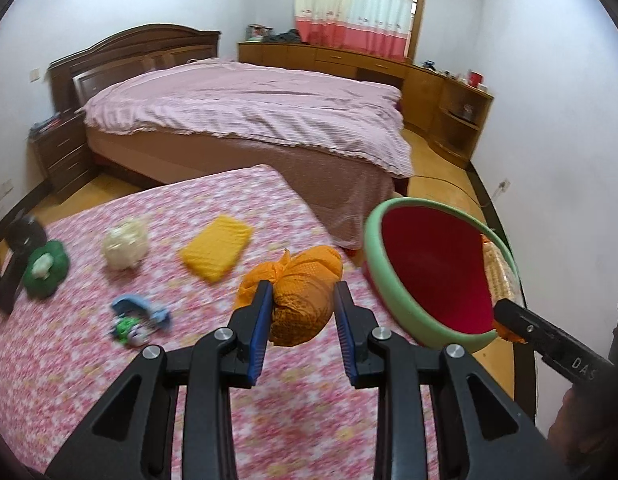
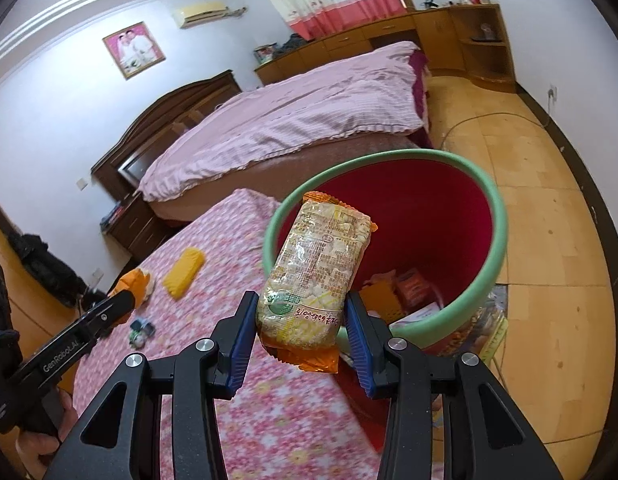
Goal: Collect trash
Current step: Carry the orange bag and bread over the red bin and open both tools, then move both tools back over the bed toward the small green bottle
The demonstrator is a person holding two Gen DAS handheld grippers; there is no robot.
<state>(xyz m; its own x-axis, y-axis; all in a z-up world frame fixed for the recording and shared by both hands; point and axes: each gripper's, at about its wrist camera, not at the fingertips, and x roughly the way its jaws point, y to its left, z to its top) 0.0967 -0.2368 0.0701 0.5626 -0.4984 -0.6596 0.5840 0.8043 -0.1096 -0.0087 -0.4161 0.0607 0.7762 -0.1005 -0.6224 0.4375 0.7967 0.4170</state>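
Two black handheld grippers with blue pads hover over a table with a pink floral cloth. The left gripper pinches a knotted orange mesh bag. The right gripper pinches a clear snack packet with orange ends above a red bin with a green rim beside the table, some wrappers already inside.
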